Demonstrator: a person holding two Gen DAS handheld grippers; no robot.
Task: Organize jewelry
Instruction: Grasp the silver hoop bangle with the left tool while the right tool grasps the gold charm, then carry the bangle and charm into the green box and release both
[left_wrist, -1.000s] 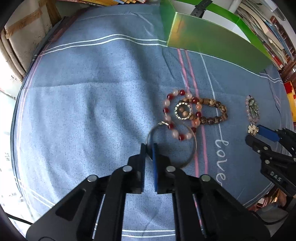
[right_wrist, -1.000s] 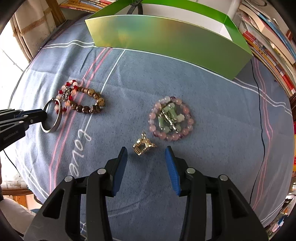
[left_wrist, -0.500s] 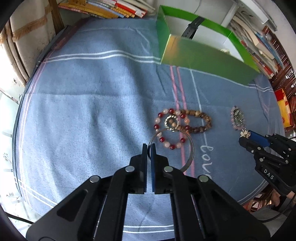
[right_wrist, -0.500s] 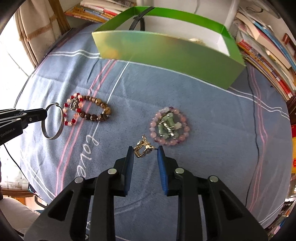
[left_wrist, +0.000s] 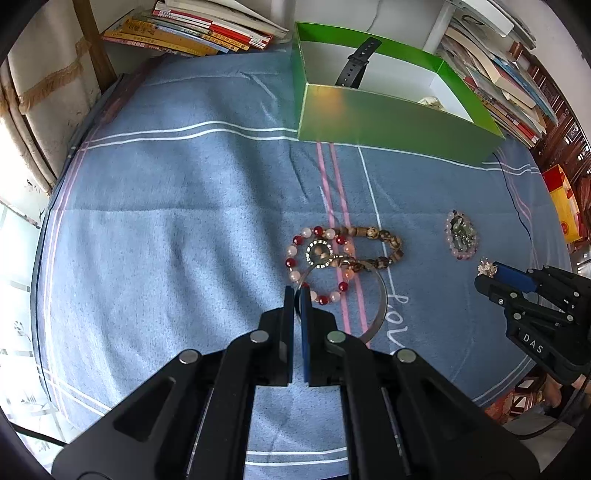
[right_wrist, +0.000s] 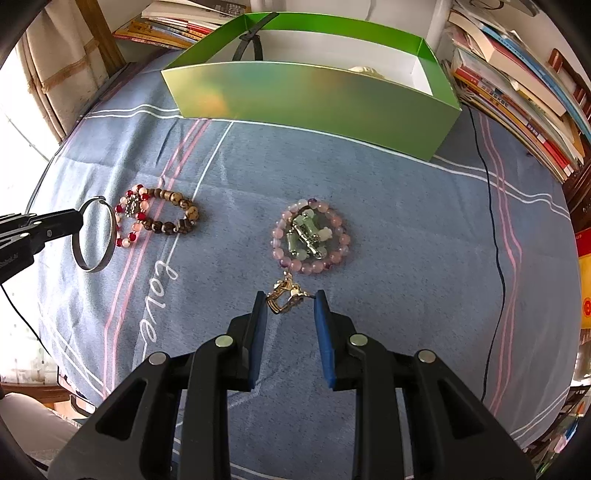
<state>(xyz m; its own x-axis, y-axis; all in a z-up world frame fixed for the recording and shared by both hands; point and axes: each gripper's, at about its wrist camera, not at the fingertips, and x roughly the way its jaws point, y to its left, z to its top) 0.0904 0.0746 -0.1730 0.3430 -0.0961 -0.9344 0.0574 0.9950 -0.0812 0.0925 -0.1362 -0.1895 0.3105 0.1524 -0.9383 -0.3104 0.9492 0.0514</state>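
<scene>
My left gripper (left_wrist: 297, 295) is shut on a silver bangle (left_wrist: 380, 306), held above the blue cloth; it also shows in the right wrist view (right_wrist: 94, 236). My right gripper (right_wrist: 290, 304) is shut on a small gold hair clip (right_wrist: 284, 297), lifted just above the cloth; it shows in the left wrist view (left_wrist: 487, 268). On the cloth lie a red-and-pink bead bracelet (left_wrist: 317, 266) overlapping a brown bead bracelet (left_wrist: 384, 243), and a pink bead bracelet (right_wrist: 310, 242) with green charms. A green box (right_wrist: 306, 96) stands at the back.
The box holds a black watch strap (left_wrist: 354, 62) and a pale item (right_wrist: 365, 70). Stacks of books (right_wrist: 517, 81) line the back and right. A thin black cable (right_wrist: 495, 240) runs over the cloth at the right. The cloth's edge (left_wrist: 48, 229) drops off at the left.
My left gripper has lifted the bangle off the cloth. My right gripper closed on the gold clip and raised it slightly. Both views have pulled back and up.
</scene>
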